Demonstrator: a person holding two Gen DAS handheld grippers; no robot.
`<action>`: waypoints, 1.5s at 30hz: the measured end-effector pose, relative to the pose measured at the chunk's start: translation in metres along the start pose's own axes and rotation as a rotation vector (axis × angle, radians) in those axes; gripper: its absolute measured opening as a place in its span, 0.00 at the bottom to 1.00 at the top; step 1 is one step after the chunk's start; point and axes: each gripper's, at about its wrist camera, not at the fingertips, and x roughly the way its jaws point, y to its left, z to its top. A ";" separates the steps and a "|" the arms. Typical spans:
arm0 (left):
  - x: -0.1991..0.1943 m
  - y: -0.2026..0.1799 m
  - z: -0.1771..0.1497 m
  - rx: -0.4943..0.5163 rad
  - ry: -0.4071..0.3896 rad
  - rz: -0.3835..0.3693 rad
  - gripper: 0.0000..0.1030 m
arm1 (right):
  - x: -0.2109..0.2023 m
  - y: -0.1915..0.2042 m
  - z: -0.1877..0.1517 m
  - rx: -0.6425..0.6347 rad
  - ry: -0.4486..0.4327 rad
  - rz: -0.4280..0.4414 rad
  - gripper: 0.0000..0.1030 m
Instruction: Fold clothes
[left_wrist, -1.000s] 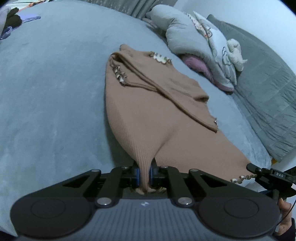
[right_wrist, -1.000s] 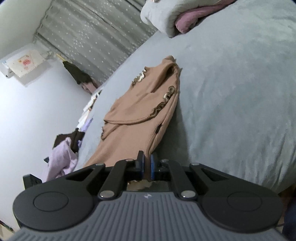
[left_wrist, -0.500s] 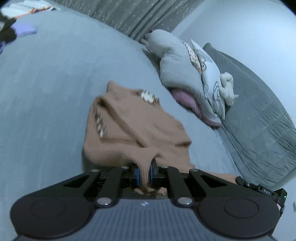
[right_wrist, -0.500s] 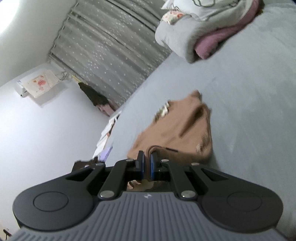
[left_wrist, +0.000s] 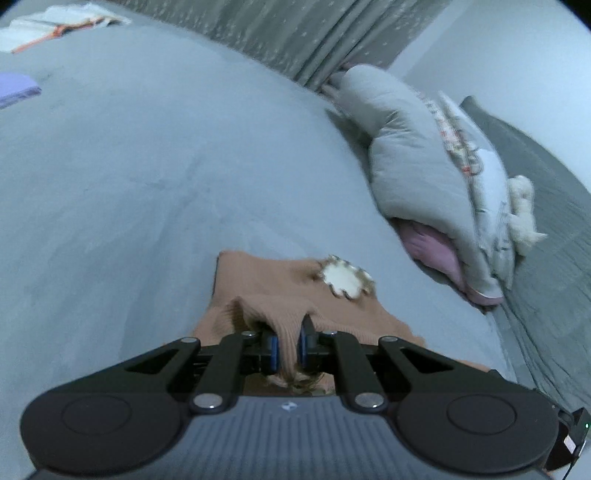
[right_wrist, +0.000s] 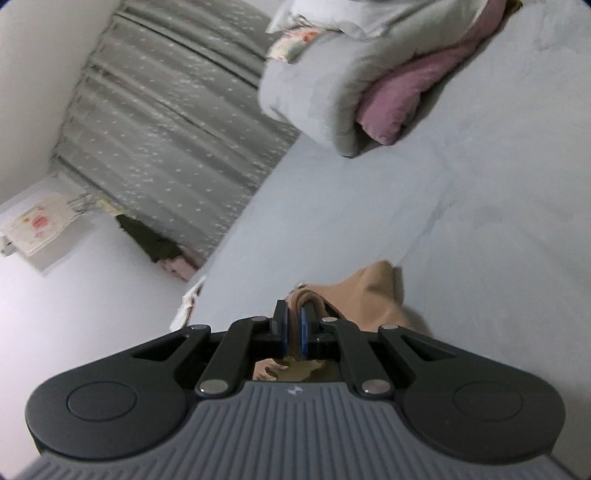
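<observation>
Both grippers have carried the hem forward, doubling the brown knit top (left_wrist: 273, 295) over itself into a short bundle on the grey bed (left_wrist: 129, 177). Left gripper (left_wrist: 287, 347) pinches a ribbed fold; right gripper (right_wrist: 293, 332) is clamped on another. Beyond lies its cream ruffled trim (left_wrist: 343, 280), then heaped bedding (left_wrist: 417, 177).

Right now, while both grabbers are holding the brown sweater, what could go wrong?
1. The left gripper pinches only a thin ridge of the brown sweater; the knit might slip free before the fold lands.
2. The right gripper grips another edge; if the two drift unevenly, the fold may end up crooked.
3. The frilly cream trim lies on top and could get bunched under the folded layer.
</observation>
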 end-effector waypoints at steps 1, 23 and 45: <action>0.015 0.004 0.008 -0.022 0.025 -0.003 0.11 | 0.011 -0.005 0.003 0.009 0.001 -0.020 0.07; 0.099 0.039 0.096 -0.197 0.051 -0.029 0.72 | 0.099 -0.014 0.040 -0.017 0.010 -0.173 0.08; 0.065 0.002 0.038 0.405 -0.054 0.277 0.83 | 0.082 0.026 0.054 -0.362 0.060 -0.196 0.48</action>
